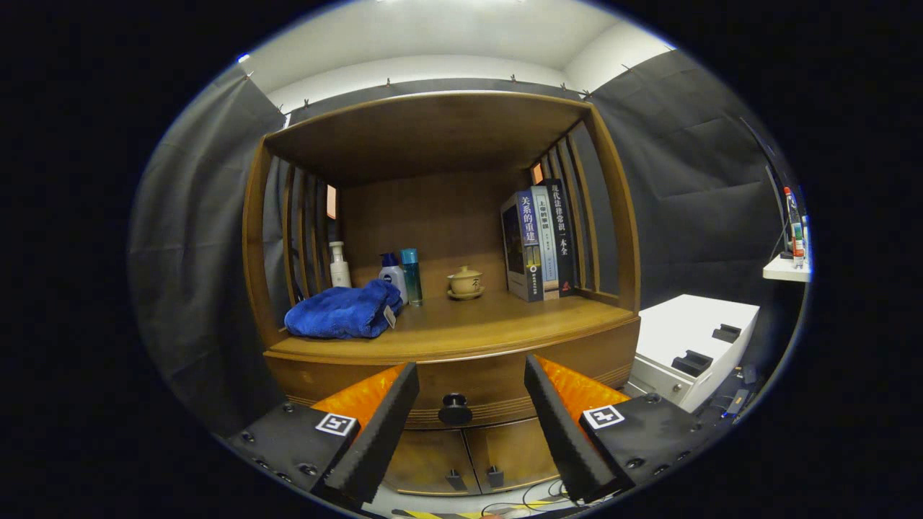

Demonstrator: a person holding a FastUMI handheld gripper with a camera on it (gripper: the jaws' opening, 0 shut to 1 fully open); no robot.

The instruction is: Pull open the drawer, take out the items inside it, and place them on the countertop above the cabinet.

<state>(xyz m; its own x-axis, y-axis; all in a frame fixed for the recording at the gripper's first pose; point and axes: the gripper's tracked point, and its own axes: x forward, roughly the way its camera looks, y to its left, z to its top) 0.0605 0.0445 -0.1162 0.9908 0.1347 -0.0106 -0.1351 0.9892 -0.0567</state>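
A wooden cabinet stands ahead, its drawer front (490, 382) closed below the countertop (497, 317). The drawer's round dark knob (455, 409) sits between my two fingers, a little beyond their tips. My gripper (472, 378) is open and holds nothing. On the countertop lie a folded blue towel (345, 311), a white pump bottle (339, 265), a blue-capped white bottle (393, 274), a slim teal bottle (412, 276), a small lidded tea cup (465, 282) and three upright books (539, 241). What is inside the drawer is hidden.
Two small cabinet doors (476, 458) with dark pulls sit under the drawer. A white box unit (692, 346) stands to the cabinet's right, with a white shelf (784, 268) holding bottles farther right. Cables and striped tape lie on the floor below.
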